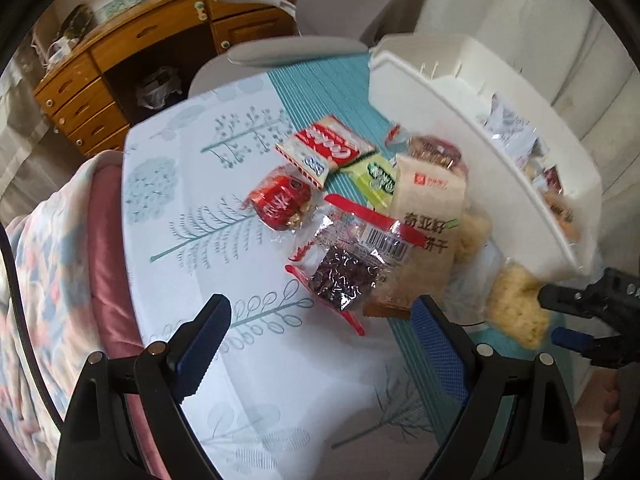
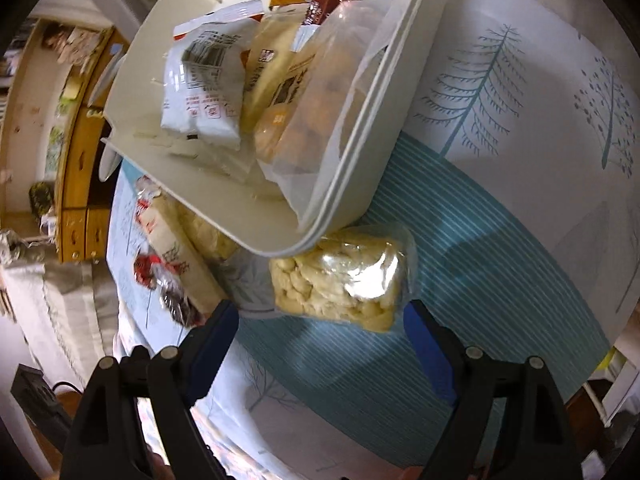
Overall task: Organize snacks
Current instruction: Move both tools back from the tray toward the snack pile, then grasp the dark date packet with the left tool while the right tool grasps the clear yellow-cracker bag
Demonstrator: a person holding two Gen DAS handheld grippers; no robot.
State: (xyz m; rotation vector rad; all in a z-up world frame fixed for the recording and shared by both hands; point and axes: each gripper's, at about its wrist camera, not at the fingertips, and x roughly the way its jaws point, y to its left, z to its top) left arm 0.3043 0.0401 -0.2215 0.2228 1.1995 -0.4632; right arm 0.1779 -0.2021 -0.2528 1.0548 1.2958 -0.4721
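1. Left gripper (image 1: 320, 340) hung over the tablecloth (image 1: 180, 168), jaws spread wide, nothing btwn them.
2. Just ahead of it lay a loose pile of snacks: dark dried-fruit packet (image 1: 344, 276), tan biscuit bag (image 1: 430, 216), red candy (image 1: 280, 202), red-white wafer pack (image 1: 326, 150).
3. Right gripper (image 2: 320, 332) was also spread, jaws either side of the clear bag of pale yellow puffs (image 2: 340, 276), pads not pressing it.
4. That bag lay on the teal stripe just beside the white bin (image 2: 360, 168), which already held several packets.
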